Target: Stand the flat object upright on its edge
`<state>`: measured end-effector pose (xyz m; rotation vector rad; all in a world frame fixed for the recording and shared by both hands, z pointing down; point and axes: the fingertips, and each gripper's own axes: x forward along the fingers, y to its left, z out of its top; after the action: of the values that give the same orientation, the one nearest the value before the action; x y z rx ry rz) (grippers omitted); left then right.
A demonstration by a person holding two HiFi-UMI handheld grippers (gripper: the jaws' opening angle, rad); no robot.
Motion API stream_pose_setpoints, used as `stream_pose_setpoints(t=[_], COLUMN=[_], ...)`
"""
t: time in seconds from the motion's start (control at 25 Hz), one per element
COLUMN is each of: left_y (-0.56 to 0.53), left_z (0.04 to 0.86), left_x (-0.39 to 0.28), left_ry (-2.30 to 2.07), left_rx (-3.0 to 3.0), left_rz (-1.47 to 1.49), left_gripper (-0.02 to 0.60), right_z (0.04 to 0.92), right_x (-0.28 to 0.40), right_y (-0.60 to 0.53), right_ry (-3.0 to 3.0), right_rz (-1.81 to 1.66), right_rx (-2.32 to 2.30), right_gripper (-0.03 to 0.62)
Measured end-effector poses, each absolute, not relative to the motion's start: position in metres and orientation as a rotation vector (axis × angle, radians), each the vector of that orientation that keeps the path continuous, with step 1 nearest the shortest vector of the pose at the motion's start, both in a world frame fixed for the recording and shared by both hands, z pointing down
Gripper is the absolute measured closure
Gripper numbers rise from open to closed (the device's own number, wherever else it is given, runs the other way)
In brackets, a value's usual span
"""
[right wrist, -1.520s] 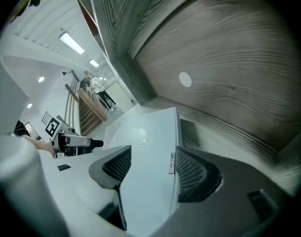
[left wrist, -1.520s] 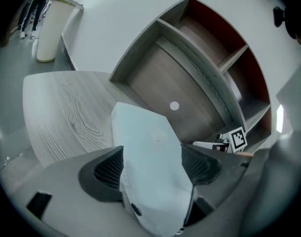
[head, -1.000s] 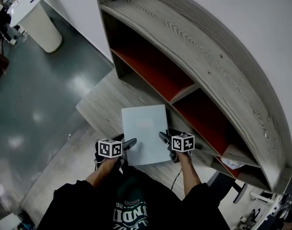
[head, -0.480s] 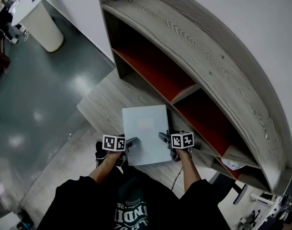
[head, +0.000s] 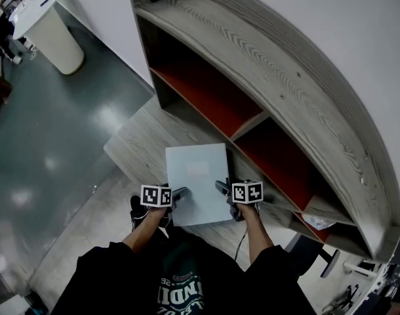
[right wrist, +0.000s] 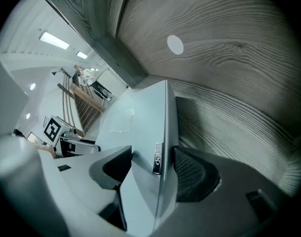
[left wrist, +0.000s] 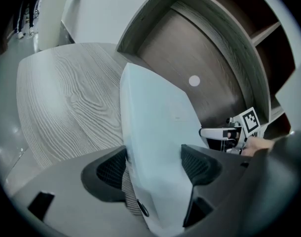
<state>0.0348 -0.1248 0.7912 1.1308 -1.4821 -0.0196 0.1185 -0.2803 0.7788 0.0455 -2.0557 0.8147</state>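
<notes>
Wooden ledge (head: 131, 148) is carrying the work; left gripper (left wrist: 155, 167) and right gripper (right wrist: 153, 169) are each clamping a side edge of the flat object (head: 197, 176) between them; it is barely shifting from a second ago, apparently lying flat; lifting is likely not beginning; shelf unit (head: 206, 90) is standing beyond.
</notes>
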Motion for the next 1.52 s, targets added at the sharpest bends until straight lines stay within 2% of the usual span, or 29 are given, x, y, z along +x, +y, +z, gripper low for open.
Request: stream_pose_setpoints(t=[0.6, 1.52], left_y=[-0.117, -0.112], left_z=[0.757, 0.694], left_x=[0.024, -0.036], left_ry=[-1.529, -1.653], left_rx=[1.233, 1.507], left_rz=[0.072, 0.356], left_gripper=[0.227, 0.230], right_z=[0.742, 0.685], right_x=[0.115, 0.089], right_y=[-0.267, -0.241], right_ry=[-2.129, -2.295], right_rz=[0.762, 0.661], right_rx=[0.056, 0.217], right_gripper=[0.339, 0.342])
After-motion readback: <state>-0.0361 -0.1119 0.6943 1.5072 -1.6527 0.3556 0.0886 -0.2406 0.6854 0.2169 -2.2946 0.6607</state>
